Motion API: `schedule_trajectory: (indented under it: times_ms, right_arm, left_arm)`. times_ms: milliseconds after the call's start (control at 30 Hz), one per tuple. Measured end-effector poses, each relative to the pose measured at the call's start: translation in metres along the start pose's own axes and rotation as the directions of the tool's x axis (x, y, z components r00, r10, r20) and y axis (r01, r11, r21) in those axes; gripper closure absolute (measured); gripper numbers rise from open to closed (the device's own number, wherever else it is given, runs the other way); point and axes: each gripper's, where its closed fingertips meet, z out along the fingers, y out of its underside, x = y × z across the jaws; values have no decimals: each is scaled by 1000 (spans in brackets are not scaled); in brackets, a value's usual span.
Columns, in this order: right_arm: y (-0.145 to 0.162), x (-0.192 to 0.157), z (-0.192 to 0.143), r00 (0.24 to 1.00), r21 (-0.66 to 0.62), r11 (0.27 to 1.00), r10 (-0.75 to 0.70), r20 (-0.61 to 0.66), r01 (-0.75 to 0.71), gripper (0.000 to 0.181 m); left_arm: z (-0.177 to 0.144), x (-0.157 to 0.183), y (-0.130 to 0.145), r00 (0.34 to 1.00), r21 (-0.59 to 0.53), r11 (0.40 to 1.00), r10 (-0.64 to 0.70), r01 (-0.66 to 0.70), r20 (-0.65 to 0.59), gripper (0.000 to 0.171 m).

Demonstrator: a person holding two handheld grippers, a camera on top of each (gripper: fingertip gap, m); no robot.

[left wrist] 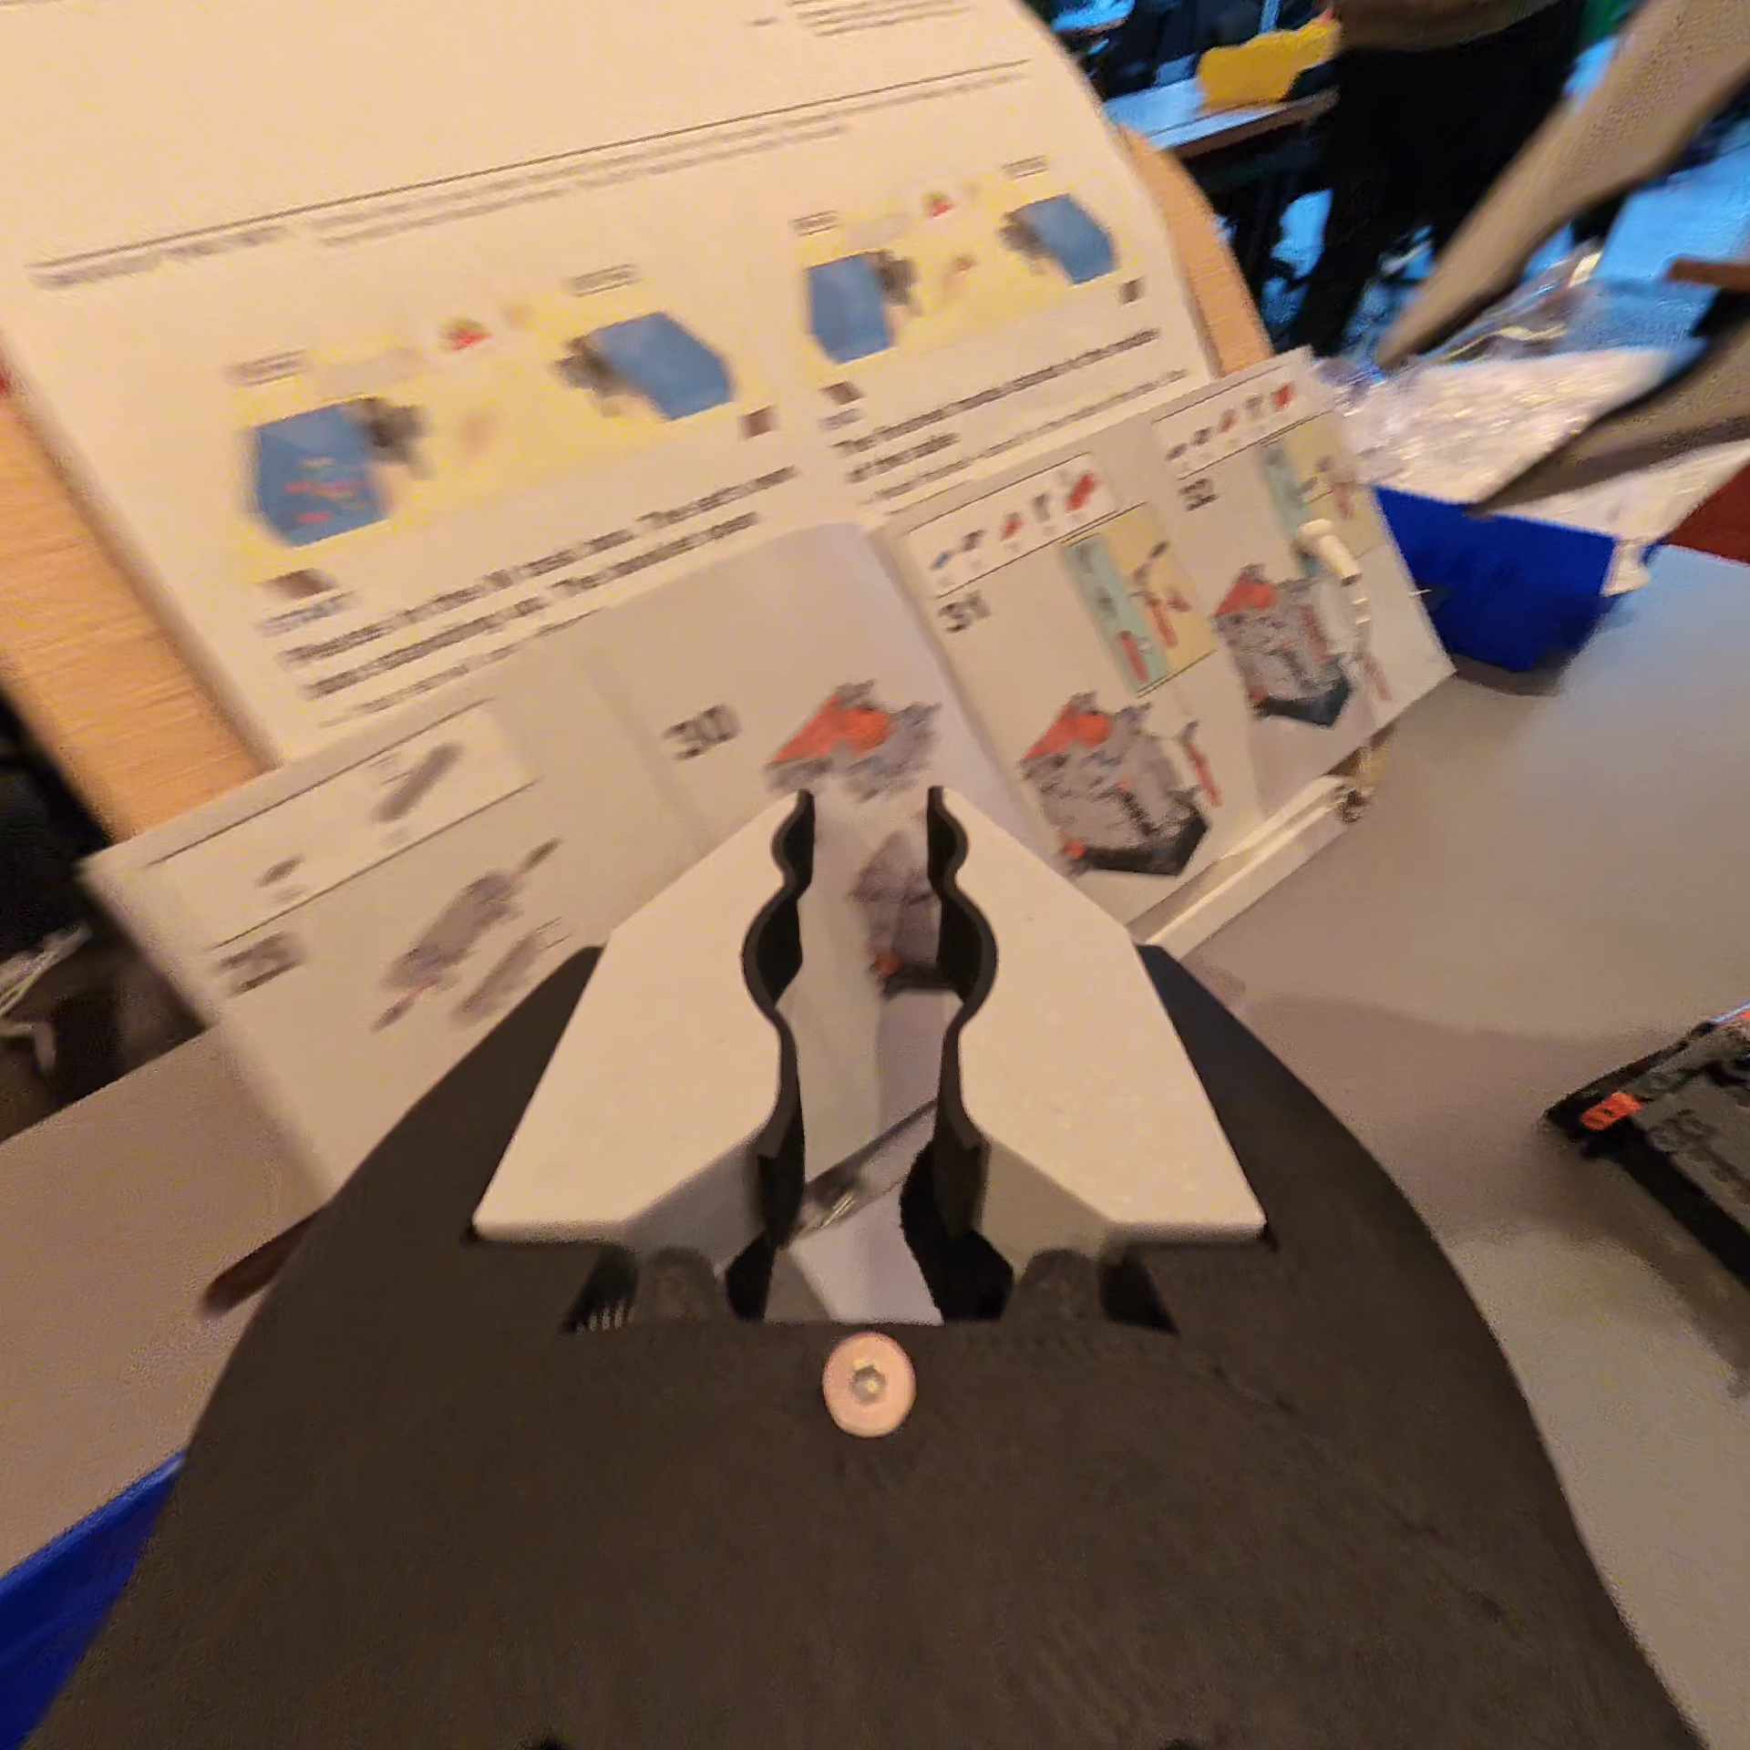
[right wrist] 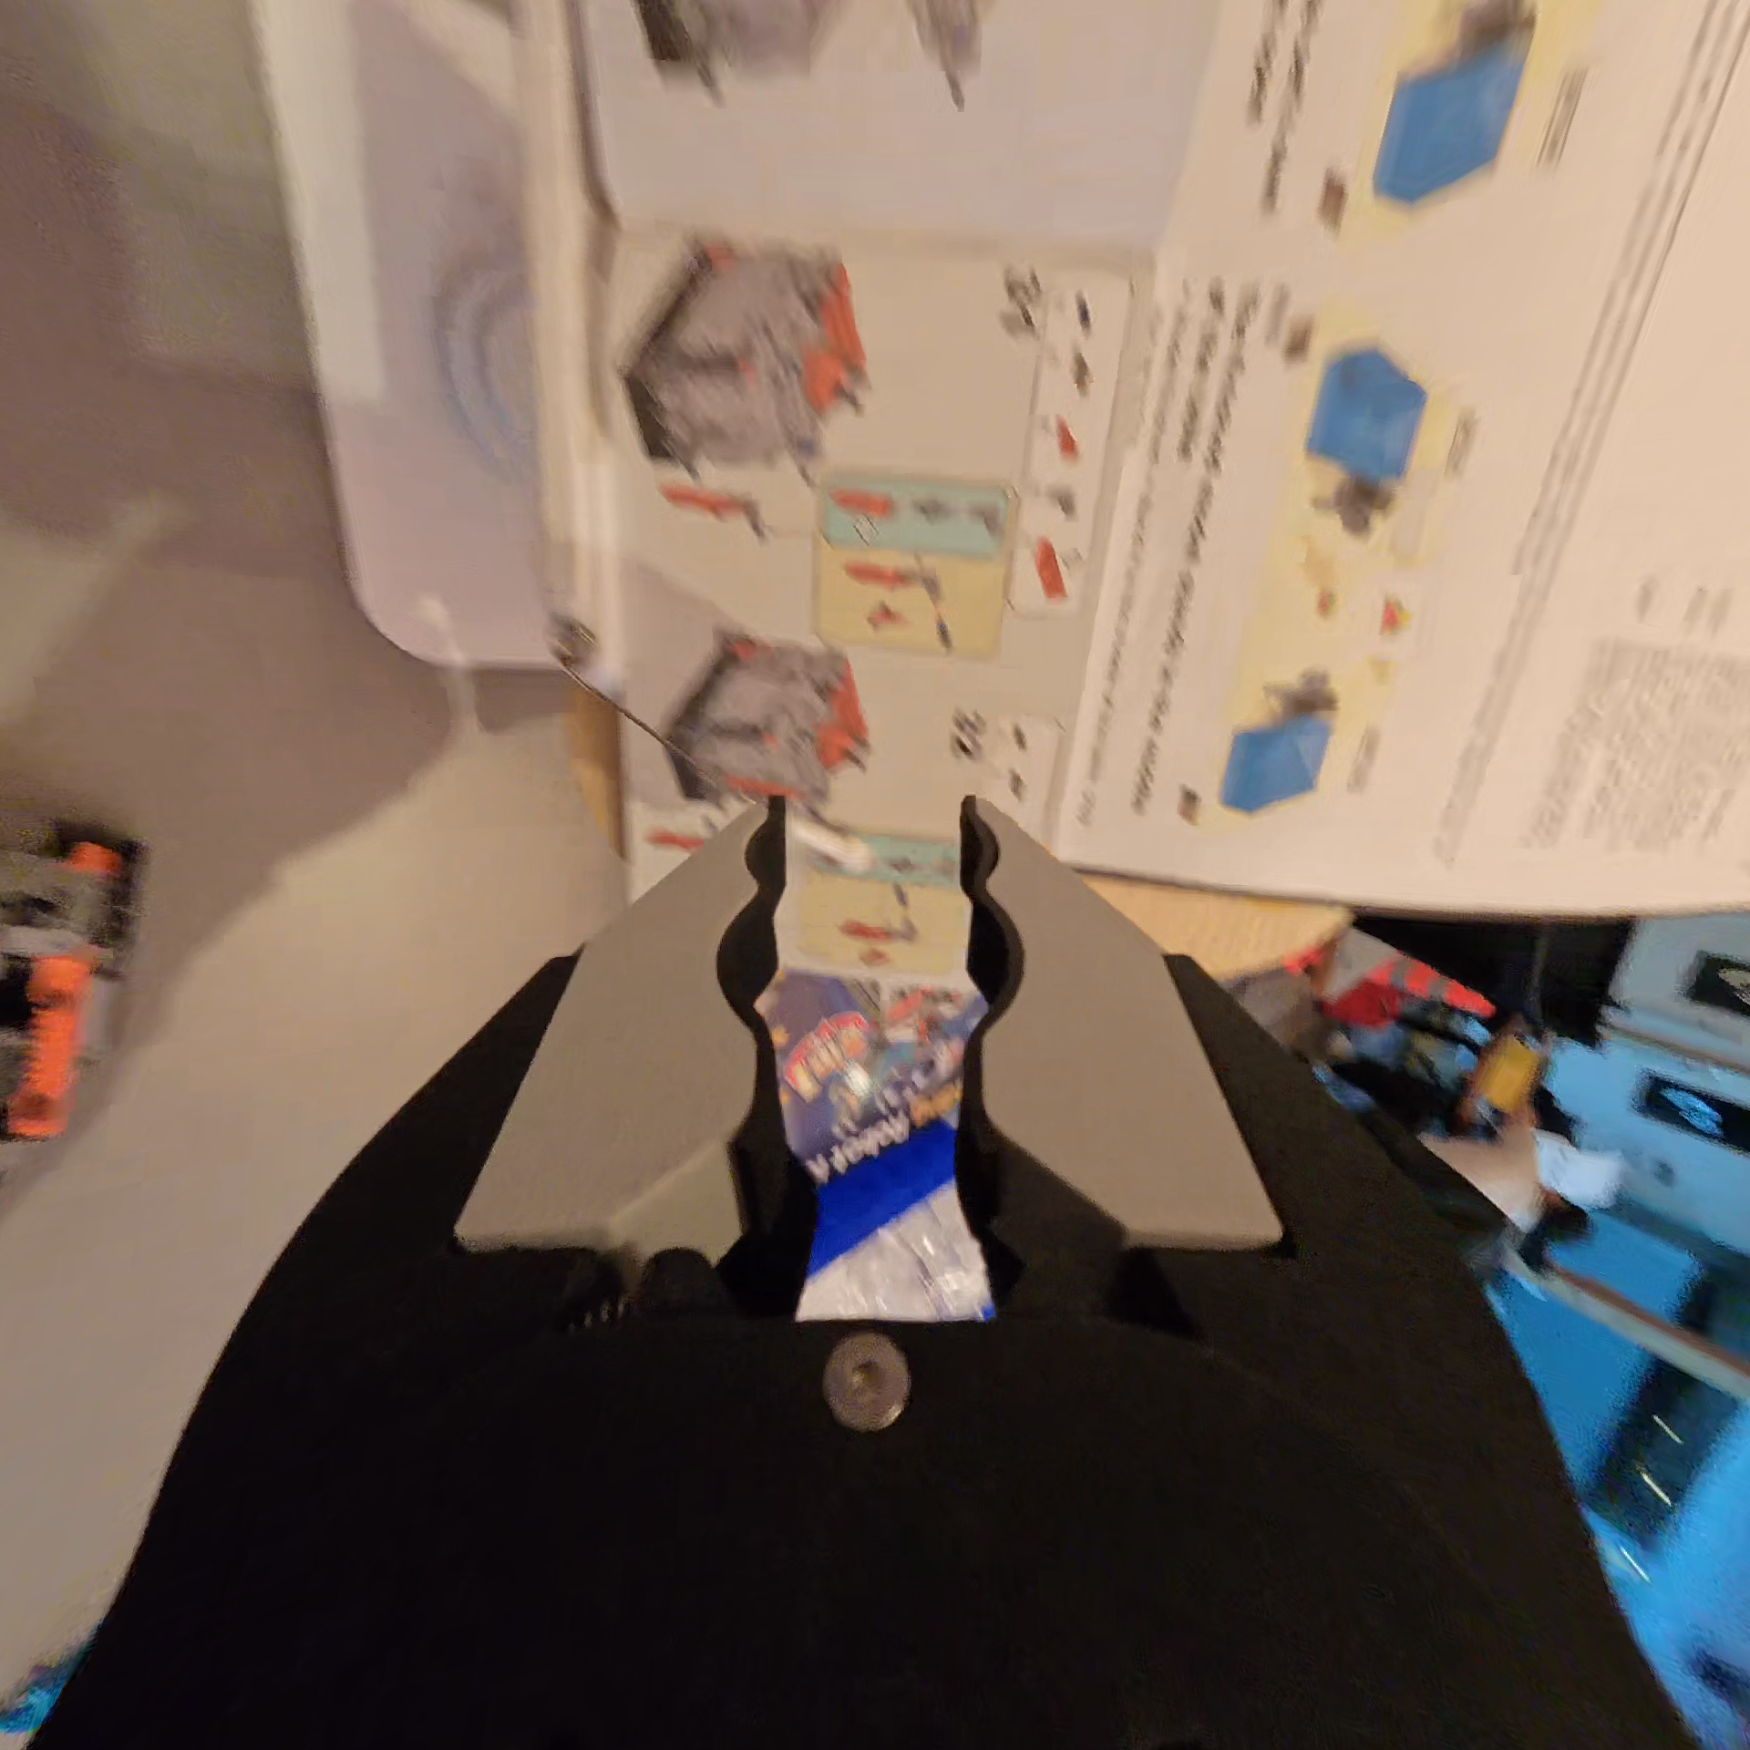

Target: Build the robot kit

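My left gripper (left wrist: 871,805) is open with a narrow gap and holds nothing. It hovers over the grey table (left wrist: 1477,900), pointing at an open building-instruction booklet (left wrist: 720,663) propped upright. My right gripper (right wrist: 873,814) is also open and empty. It is rolled sideways and points at the same booklet (right wrist: 758,426). A dark grey brick model with orange parts lies on the table at the right edge of the left wrist view (left wrist: 1686,1136) and at the left edge of the right wrist view (right wrist: 57,985). Both views are motion-blurred.
A large white printed sheet (left wrist: 568,331) with blue pictures stands behind the booklet, also in the right wrist view (right wrist: 1420,473). A blue bin (left wrist: 1496,587) sits at the far right. Clear bags in a blue bin (right wrist: 890,1241) show between my right fingers. Cluttered tables lie beyond. The tips of one gripper are about 15 cm away from the tips of the other.
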Motion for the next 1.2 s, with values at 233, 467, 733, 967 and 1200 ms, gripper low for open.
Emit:
schedule_trajectory:
  times_ms: [233, 467, 733, 967, 1200]
  right_arm:
    - [-121, -77, 32, 961, 291, 955, -25, 276, -59, 142]
    - [-184, -72, 100, 991, 287, 958, -52, 123, 14, 144]
    - [-216, -64, 123, 978, 294, 951, 36, 205, -97, 144]
    - [-227, -64, 130, 975, 301, 947, 51, 216, -116, 181]
    - [-230, -54, 123, 917, 375, 852, 261, 303, -366, 181]
  left_arm:
    - [-26, -56, 33, 984, -29, 984, -175, 176, 43, 152]
    - [-24, -92, 32, 972, 38, 992, -124, 119, 200, 153]
    - [-30, -110, 40, 965, 37, 978, -207, 204, 163, 152]
    - [-30, -111, 47, 962, 20, 977, -213, 212, 169, 151]
    - [-29, -113, 51, 947, 46, 956, -292, 289, 130, 149]
